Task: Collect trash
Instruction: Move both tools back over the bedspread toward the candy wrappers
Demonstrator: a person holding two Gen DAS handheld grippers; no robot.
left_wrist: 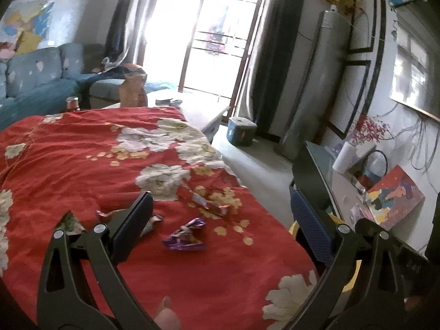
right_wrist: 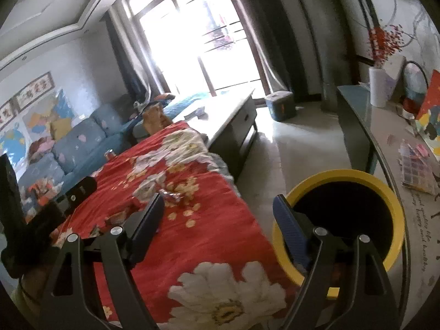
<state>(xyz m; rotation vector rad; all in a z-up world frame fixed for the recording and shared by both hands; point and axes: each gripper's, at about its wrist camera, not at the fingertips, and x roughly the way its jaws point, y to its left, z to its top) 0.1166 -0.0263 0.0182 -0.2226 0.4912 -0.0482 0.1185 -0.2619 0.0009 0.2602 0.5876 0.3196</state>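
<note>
Several crumpled wrappers lie on the red floral cloth (left_wrist: 82,148). A purple wrapper (left_wrist: 185,236) lies between my left gripper's fingers, a silver-red one (left_wrist: 210,205) is farther off, and more wrappers (left_wrist: 70,221) sit partly hidden behind the left finger. My left gripper (left_wrist: 222,214) is open and empty above them. My right gripper (right_wrist: 220,209) is open and empty, above the cloth's edge, next to a yellow bin (right_wrist: 343,220) with a black inside. A silver wrapper (right_wrist: 172,194) lies on the cloth ahead.
A white low table (right_wrist: 228,115) stands beyond the cloth. A blue sofa (left_wrist: 35,79) is at the left. A side counter (right_wrist: 385,137) at the right holds a vase, a basket and paint boxes. A blue box (left_wrist: 240,130) is on the floor.
</note>
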